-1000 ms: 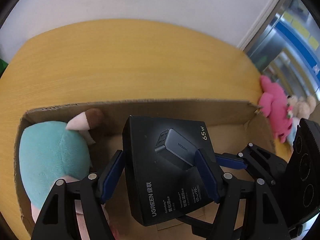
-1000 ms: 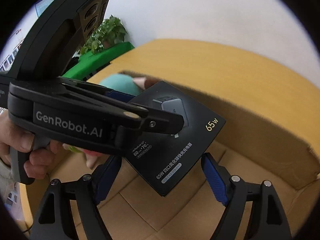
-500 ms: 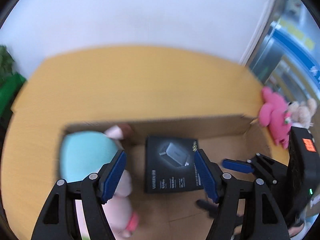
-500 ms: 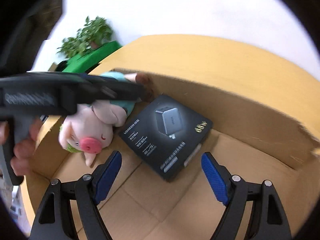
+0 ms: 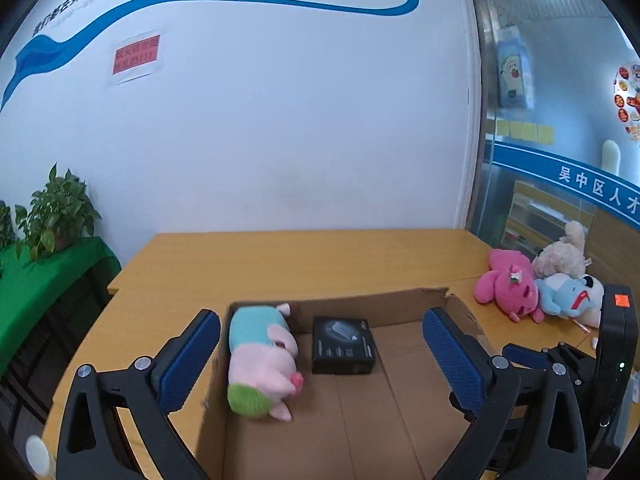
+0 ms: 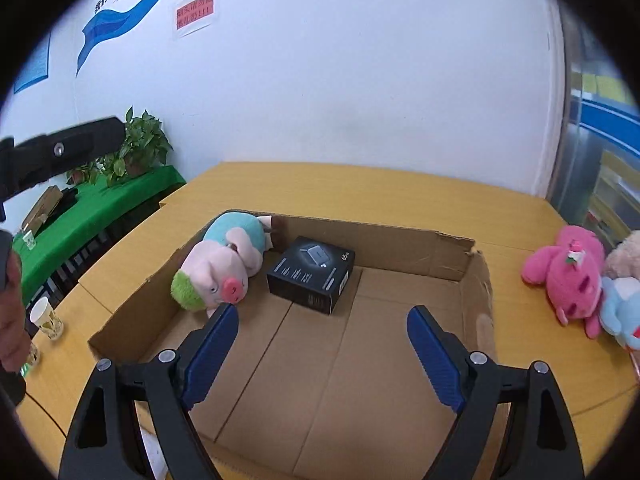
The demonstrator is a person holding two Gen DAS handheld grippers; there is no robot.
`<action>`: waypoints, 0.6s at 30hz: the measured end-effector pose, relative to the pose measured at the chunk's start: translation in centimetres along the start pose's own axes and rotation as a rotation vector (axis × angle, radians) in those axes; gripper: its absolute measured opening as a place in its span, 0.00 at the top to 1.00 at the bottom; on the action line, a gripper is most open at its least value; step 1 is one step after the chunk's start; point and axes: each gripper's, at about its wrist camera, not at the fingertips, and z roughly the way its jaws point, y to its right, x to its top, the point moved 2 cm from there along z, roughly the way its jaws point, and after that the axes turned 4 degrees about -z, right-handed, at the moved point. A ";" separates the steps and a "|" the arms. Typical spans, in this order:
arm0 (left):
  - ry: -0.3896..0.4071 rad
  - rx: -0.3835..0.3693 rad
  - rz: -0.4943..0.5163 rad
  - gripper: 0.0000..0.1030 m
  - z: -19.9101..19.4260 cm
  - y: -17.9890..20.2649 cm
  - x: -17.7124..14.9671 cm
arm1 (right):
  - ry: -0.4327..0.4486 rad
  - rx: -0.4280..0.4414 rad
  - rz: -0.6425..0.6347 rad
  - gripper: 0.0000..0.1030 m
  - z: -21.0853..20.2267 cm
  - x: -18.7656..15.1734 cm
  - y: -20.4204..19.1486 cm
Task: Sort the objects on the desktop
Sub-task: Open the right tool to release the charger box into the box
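An open cardboard box (image 5: 360,432) (image 6: 472,268) stands on the wooden table. Inside it lie a plush pig (image 5: 260,364) (image 6: 220,268) in a teal shirt at the left and a black charger box (image 5: 344,346) (image 6: 312,274) beside it. My left gripper (image 5: 320,356) is open and empty, held high above the cardboard box. My right gripper (image 6: 322,346) is open and empty over the cardboard box's near part. A pink plush (image 5: 506,286) (image 6: 568,276), a beige plush (image 5: 560,256) and a blue plush (image 5: 570,294) (image 6: 622,312) lie on the table to the right.
A paper cup (image 6: 46,318) stands on the table's left side. A green-covered side table (image 6: 92,216) with potted plants (image 5: 56,212) is further left. The white wall is behind the table. The other gripper's body (image 5: 612,376) shows at the left view's right edge.
My left gripper let go of the charger box, which now lies in the cardboard box, and opened. Both grippers have pulled back and up from the box.
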 end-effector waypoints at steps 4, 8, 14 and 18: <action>0.008 0.009 -0.032 0.00 -1.9 -0.3 -2.9 | 0.021 -0.057 -0.018 0.16 -2.7 -1.4 -0.6; -0.019 0.014 -0.040 0.00 -2.0 0.2 -5.1 | 0.039 -0.094 -0.030 0.16 -4.1 -2.5 -1.1; -0.032 0.015 -0.027 0.00 -2.4 0.8 -6.2 | 0.039 -0.087 -0.024 0.16 -4.7 -3.2 -1.2; -0.047 0.022 -0.030 0.00 -2.3 0.8 -6.7 | 0.035 -0.089 -0.031 0.16 -4.6 -3.6 -1.6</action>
